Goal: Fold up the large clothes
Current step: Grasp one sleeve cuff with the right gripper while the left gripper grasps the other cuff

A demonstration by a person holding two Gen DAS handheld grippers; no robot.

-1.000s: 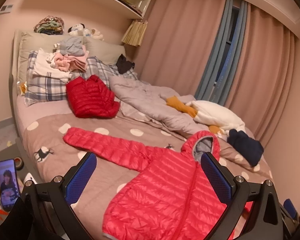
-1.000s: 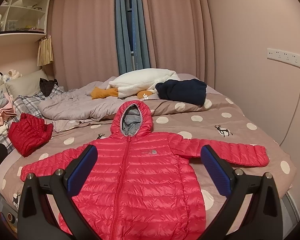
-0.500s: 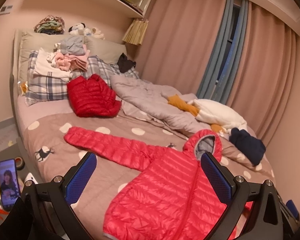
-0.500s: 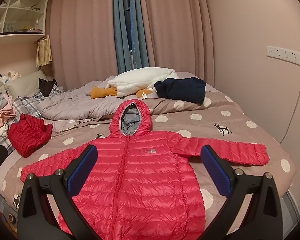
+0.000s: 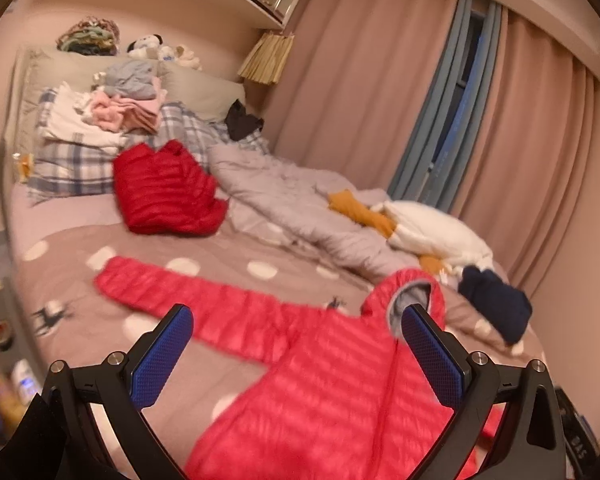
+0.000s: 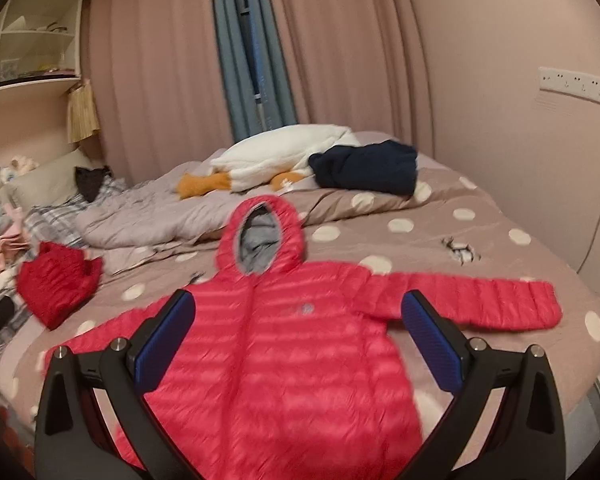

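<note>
Hovering, both empty: left claw (image 5: 296, 354) and right claw (image 6: 298, 340) gape wide | jacket (image 6: 284, 344) flat at bed (image 6: 500, 256) edge | slick shell may slip, dragging hem off.

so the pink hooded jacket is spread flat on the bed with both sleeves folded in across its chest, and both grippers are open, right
Not quite. The pink hooded jacket lies flat on the bed, but its sleeves stretch straight out to each side, as the right wrist view shows. The left gripper and right gripper are both open.

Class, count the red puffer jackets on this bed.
2. A hooded red puffer jacket lies spread flat near the foot; a darker red puffer jacket sits folded beside the plaid pillows. Others may be hidden.
</note>
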